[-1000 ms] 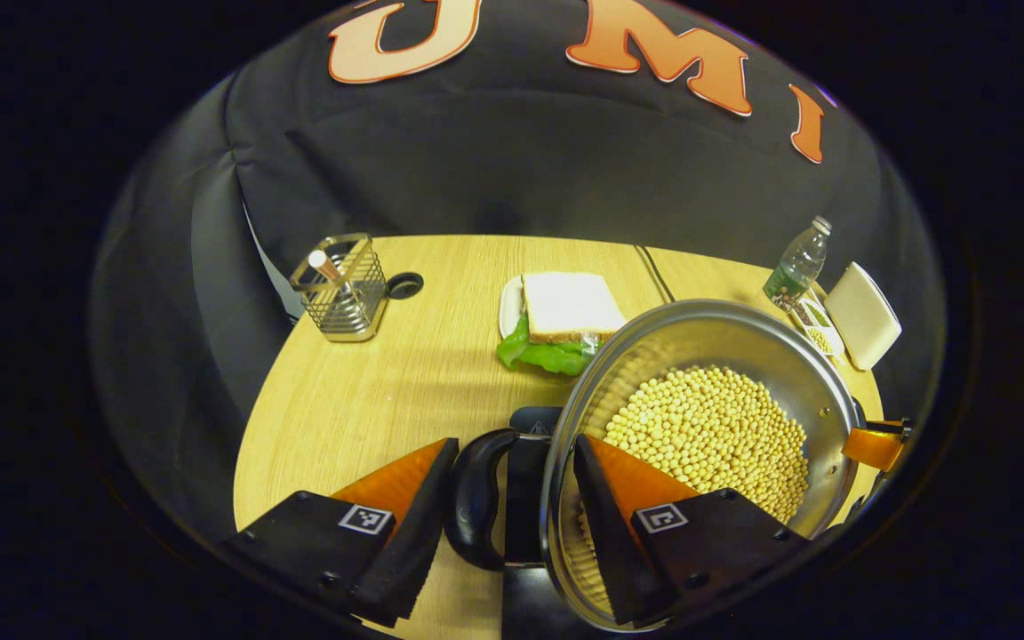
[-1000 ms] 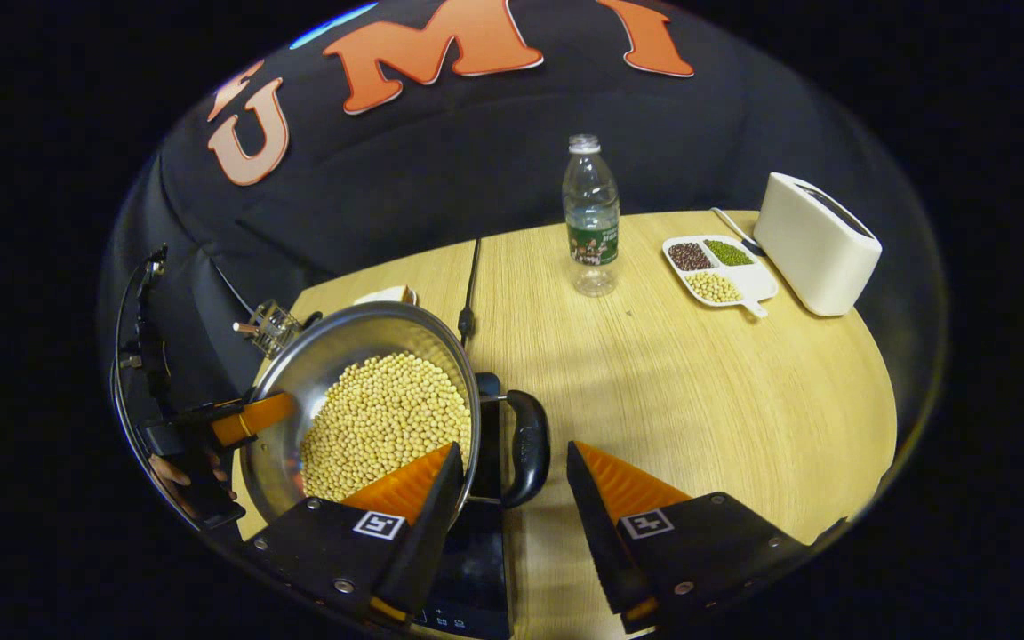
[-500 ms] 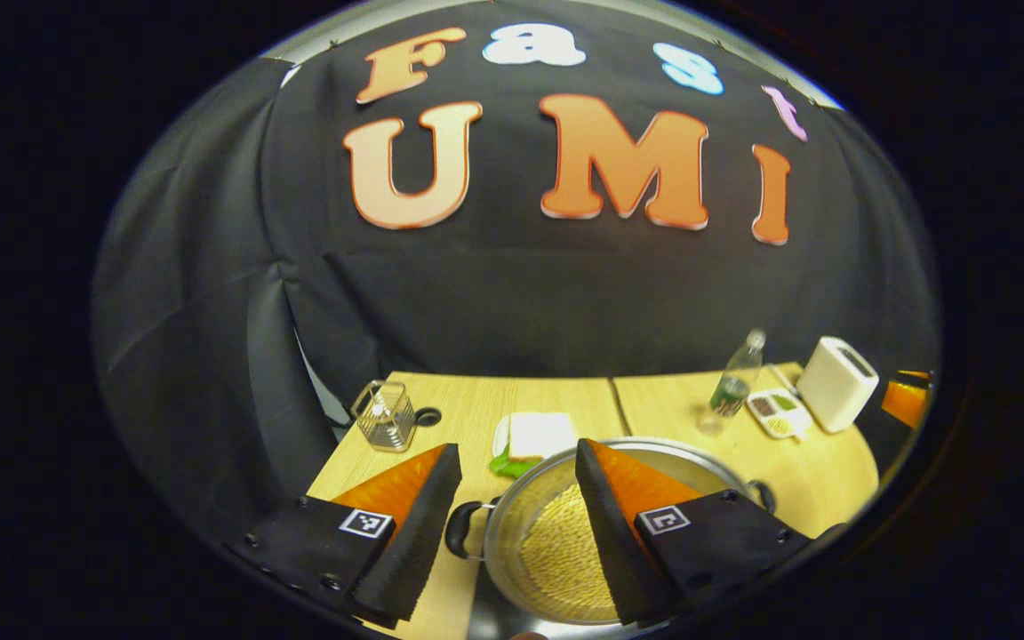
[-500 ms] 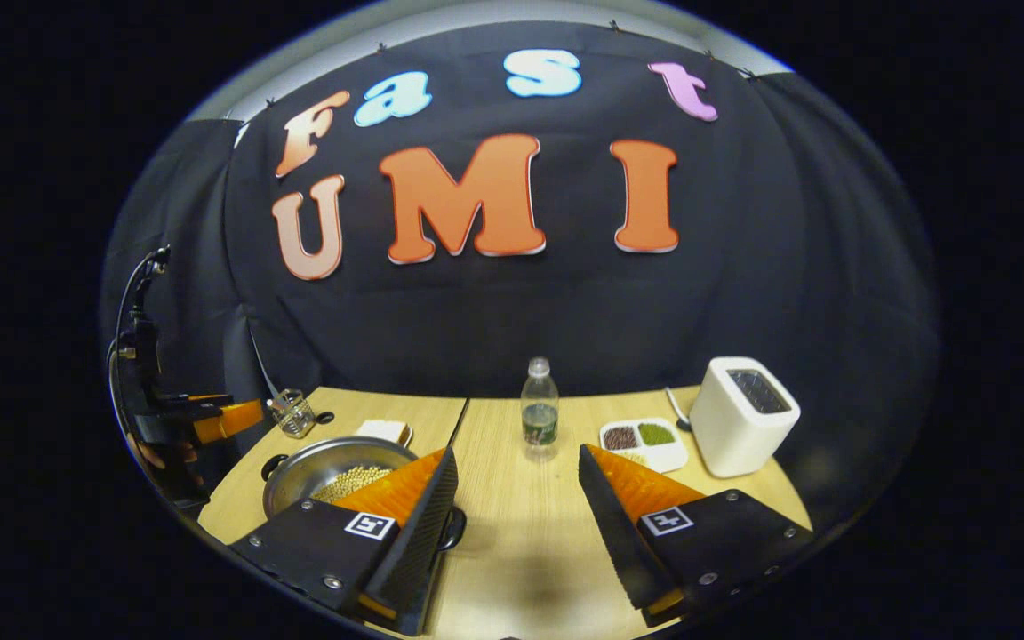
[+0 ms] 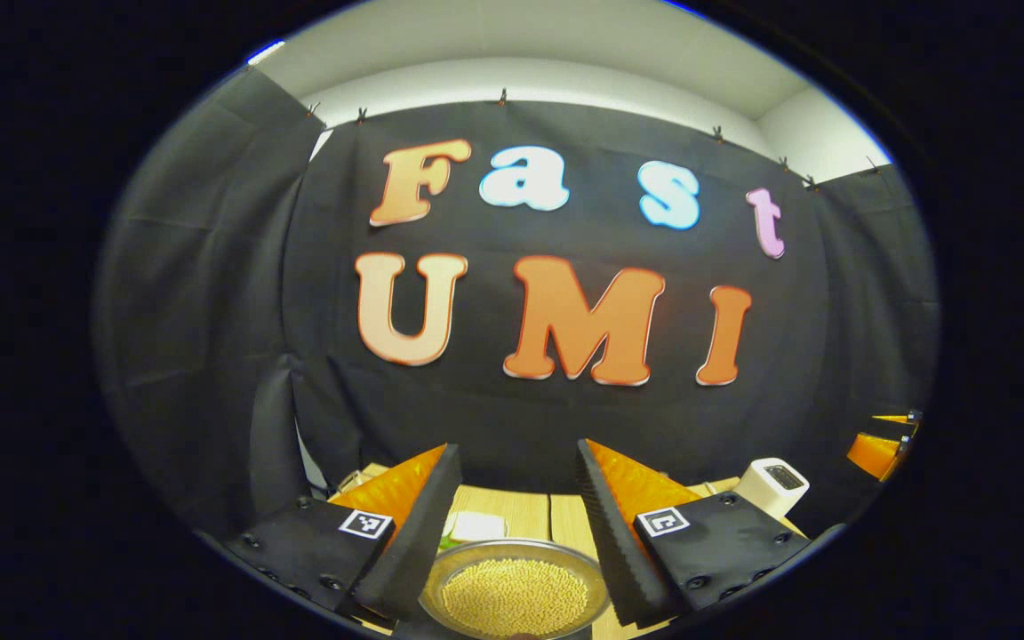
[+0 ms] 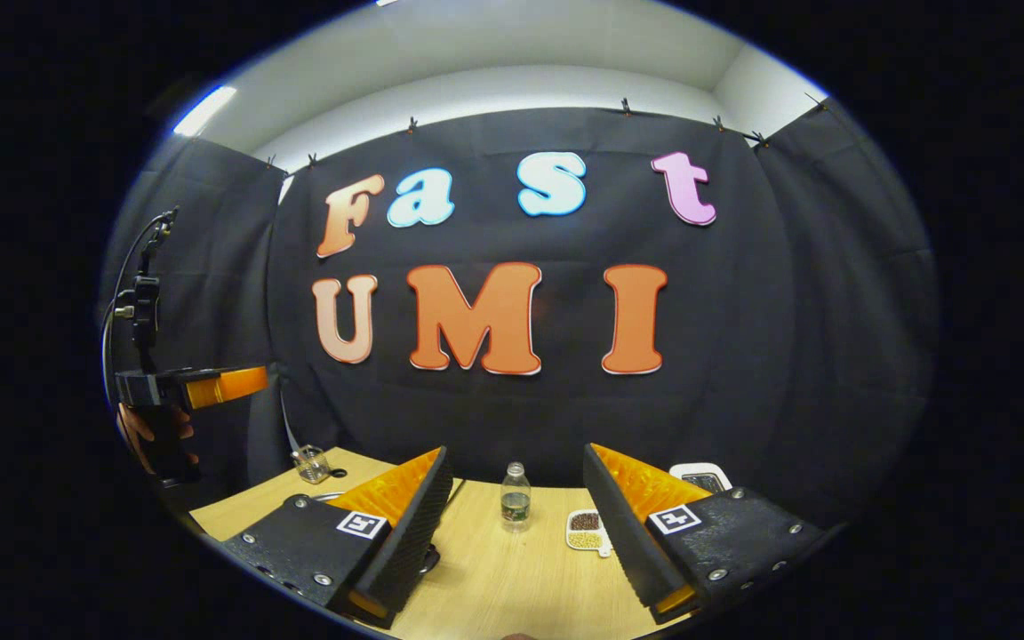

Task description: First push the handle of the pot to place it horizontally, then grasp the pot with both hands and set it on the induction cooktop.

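Tongs: left (image 5: 512, 533), right (image 6: 516, 524) both spread, raised level, gripping nothing | pot (image 5: 512, 594) of beans below left.

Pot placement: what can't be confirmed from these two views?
- Left gripper view: the pot of beans is cut off by the lower edge; its handles and any cooktop beneath are hidden.
- Right gripper view: the right gripper covers the pot.
- Divided dish: contents too small to identify.
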`<action>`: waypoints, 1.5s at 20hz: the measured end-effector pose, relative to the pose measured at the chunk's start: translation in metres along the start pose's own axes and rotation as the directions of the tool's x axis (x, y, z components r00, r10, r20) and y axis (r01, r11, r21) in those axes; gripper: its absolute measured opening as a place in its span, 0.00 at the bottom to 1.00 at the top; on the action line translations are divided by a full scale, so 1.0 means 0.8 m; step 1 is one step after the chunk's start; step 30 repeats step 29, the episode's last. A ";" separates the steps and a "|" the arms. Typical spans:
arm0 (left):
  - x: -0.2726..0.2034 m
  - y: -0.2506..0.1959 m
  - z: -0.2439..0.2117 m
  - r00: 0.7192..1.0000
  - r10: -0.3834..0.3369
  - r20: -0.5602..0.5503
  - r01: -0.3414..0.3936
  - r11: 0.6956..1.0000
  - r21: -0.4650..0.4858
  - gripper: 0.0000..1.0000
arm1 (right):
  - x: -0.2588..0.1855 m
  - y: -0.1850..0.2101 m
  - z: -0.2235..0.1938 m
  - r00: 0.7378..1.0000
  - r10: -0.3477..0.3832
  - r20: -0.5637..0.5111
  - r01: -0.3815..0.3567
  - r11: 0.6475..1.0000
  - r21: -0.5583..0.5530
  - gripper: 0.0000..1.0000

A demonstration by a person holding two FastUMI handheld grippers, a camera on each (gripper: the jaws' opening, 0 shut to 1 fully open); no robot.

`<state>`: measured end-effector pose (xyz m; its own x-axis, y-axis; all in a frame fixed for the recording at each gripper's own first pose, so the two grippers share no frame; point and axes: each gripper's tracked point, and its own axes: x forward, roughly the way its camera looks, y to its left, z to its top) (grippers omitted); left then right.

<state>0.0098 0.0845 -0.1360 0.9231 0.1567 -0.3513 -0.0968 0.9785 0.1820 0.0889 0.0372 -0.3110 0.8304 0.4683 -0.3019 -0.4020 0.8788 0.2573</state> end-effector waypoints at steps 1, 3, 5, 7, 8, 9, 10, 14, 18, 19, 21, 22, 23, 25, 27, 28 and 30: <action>-0.008 -0.008 0.023 0.999 -0.013 0.038 0.013 1.000 -0.006 0.87 | -0.007 0.000 0.015 1.000 0.001 0.023 -0.001 1.000 -0.002 0.92; -0.024 -0.017 0.052 0.996 -0.026 0.090 0.028 0.999 -0.017 0.84 | -0.020 -0.007 0.046 0.997 -0.011 0.078 0.012 1.000 -0.012 0.92; -0.041 -0.025 0.080 0.990 -0.027 0.136 0.031 0.999 -0.026 0.84 | -0.032 -0.005 0.073 0.993 -0.017 0.114 0.020 0.999 -0.025 0.97; -0.052 -0.031 0.110 0.983 -0.024 0.180 0.033 0.998 -0.048 0.87 | -0.049 -0.004 0.091 0.992 -0.021 0.126 0.024 0.999 -0.028 0.92; -0.060 -0.038 0.125 0.979 -0.030 0.202 0.042 0.998 -0.055 0.92 | -0.057 -0.005 0.102 0.990 -0.023 0.139 0.027 0.999 -0.027 0.93; -0.065 -0.038 0.139 0.975 -0.032 0.221 0.046 0.997 -0.058 0.97 | -0.062 -0.005 0.116 0.987 -0.026 0.158 0.031 0.999 -0.025 0.93; -0.072 -0.041 0.153 0.970 -0.036 0.239 0.052 0.997 -0.061 0.98 | -0.067 -0.004 0.130 0.983 -0.026 0.180 0.031 0.999 -0.023 0.93; -0.090 -0.041 0.188 0.955 -0.027 0.295 0.052 0.996 -0.078 0.98 | -0.085 0.020 0.160 0.972 -0.001 0.234 0.002 1.000 -0.001 0.93; -0.112 -0.039 0.225 0.932 -0.003 0.362 0.034 0.996 -0.078 0.98 | -0.103 0.020 0.184 0.963 -0.019 0.269 0.026 0.999 -0.021 0.93; -0.117 -0.039 0.230 0.928 -0.003 0.372 0.036 0.996 -0.080 0.96 | -0.107 0.017 0.188 0.962 -0.028 0.273 0.038 0.999 -0.030 0.98; -0.125 -0.036 0.238 0.919 0.005 0.394 0.030 0.996 -0.081 0.97 | -0.115 0.019 0.202 0.950 -0.039 0.309 0.052 0.998 -0.034 0.93; -0.125 -0.034 0.240 0.917 0.004 0.399 0.031 0.996 -0.080 0.97 | -0.118 0.019 0.209 0.943 -0.042 0.330 0.057 0.998 -0.034 0.93; -0.125 -0.033 0.238 0.918 0.001 0.398 0.033 0.996 -0.080 0.97 | -0.121 0.018 0.214 0.937 -0.044 0.348 0.061 0.997 -0.038 0.93; -0.124 -0.029 0.234 0.921 0.005 0.389 0.026 0.997 -0.075 0.97 | -0.120 0.006 0.215 0.931 -0.063 0.359 0.088 0.995 -0.053 0.93; -0.123 -0.024 0.231 0.924 0.012 0.381 0.014 0.998 -0.064 0.98 | -0.120 -0.006 0.210 0.932 -0.082 0.352 0.109 0.992 -0.059 0.97; -0.122 -0.023 0.229 0.926 0.014 0.378 0.008 0.998 -0.058 0.96 | -0.121 -0.008 0.210 0.933 -0.089 0.350 0.115 0.992 -0.056 0.93; -0.123 -0.021 0.228 0.927 0.016 0.376 0.005 0.998 -0.055 0.96 | -0.120 -0.012 0.210 0.932 -0.092 0.351 0.117 0.992 -0.052 0.93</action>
